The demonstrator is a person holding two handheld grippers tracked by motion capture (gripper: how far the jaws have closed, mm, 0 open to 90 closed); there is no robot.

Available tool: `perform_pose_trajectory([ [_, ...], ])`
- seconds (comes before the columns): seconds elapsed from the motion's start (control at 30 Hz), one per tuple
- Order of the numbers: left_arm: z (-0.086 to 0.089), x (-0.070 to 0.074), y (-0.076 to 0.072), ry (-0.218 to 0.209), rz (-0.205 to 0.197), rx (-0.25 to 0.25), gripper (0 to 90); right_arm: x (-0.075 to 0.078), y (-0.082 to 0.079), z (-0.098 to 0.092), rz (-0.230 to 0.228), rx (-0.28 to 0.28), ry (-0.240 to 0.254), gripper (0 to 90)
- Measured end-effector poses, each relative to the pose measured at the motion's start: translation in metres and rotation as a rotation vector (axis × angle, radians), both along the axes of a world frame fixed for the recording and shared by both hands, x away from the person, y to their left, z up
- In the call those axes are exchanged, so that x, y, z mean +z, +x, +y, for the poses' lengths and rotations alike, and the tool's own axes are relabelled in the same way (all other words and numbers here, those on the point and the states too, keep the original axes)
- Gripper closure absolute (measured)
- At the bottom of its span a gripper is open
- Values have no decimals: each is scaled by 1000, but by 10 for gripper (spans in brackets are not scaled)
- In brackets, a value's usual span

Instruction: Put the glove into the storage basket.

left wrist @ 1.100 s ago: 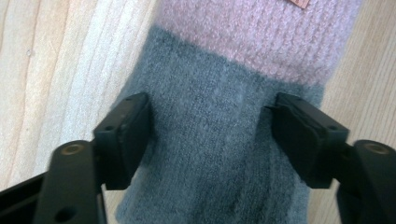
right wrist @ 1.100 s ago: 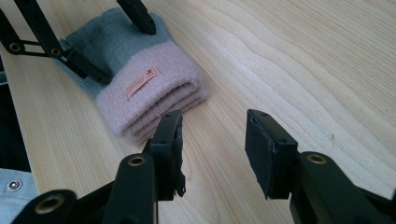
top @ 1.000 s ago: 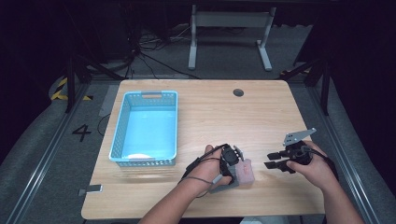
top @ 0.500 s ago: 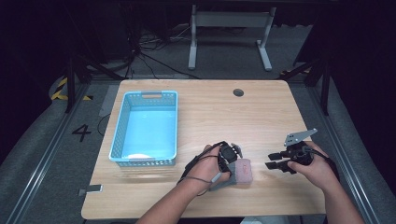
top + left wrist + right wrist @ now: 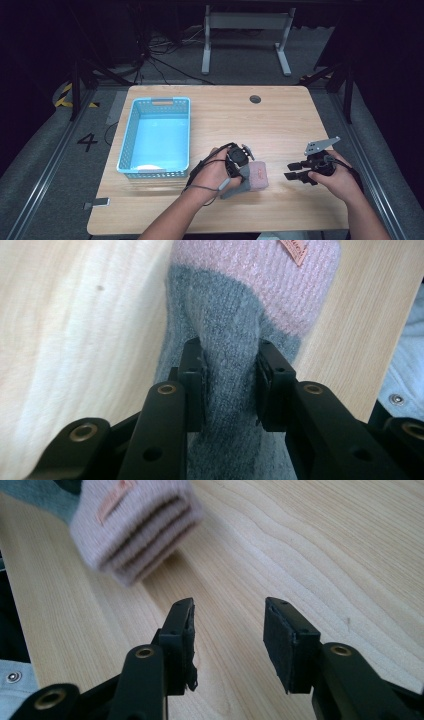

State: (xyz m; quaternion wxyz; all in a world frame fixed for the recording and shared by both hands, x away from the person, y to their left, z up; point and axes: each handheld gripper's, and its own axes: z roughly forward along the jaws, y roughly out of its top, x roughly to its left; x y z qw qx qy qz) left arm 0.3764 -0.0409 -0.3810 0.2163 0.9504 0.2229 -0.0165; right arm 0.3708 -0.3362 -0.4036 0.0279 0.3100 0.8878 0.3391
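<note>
- Leftmost, in the high view: a light-blue plastic basket with perforated walls (image 5: 129,150) stands on the pale wooden surface (image 5: 280,120), toward its left side, with a small white patch visible at its near end.
- Near the front left corner of the surface: a small dark flat object (image 5: 100,202) lies beside the edge; what it is cannot be told.
- Centre front: the left claw (image 5: 243,175), held in the person's left hand (image 5: 212,175), pinches the grey part of a folded knitted sock, grey with a pink cuff (image 5: 256,176).
- In the left gripper view: the two black jaws have just been closing and now press on either side of the bunched grey knit of the sock (image 5: 235,360); the pink cuff with a small orange label lies beyond the jaws, above the wooden surface (image 5: 75,340).
- Position of the sock: right of the basket and well apart from it, between the two claws, near the front edge of the surface.
- Right front: the right claw (image 5: 295,171), held in the right hand (image 5: 336,177), points toward the sock and carries a grey three-cornered plate on top.
- In the right gripper view: the right claw (image 5: 229,625) stands spread with only bare wood between its jaws; the pink cuff of the sock (image 5: 135,527) lies ahead and to the left, apart from the jaws.
</note>
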Motion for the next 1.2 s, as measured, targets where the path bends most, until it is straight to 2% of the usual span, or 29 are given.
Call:
perform_pose_trajectory([
  [0.27, 16, 20, 0, -29, -25, 21, 698, -2, 5, 4, 7, 7, -4, 564],
  [0.6, 51, 48, 5, -72, -69, 112, 698, -2, 15, 14, 5, 33, 1, 558],
  [0.7, 62, 56, 6, -73, -86, 145, 696, -2, 18, 17, 7, 40, -1, 557],
  [1.07, 97, 75, 8, -118, -109, 224, 696, -3, 26, 27, 13, 65, -5, 546],
  [1.2, 112, 82, 12, -125, -127, 260, 694, -3, 25, 28, 23, 73, 9, 545],
])
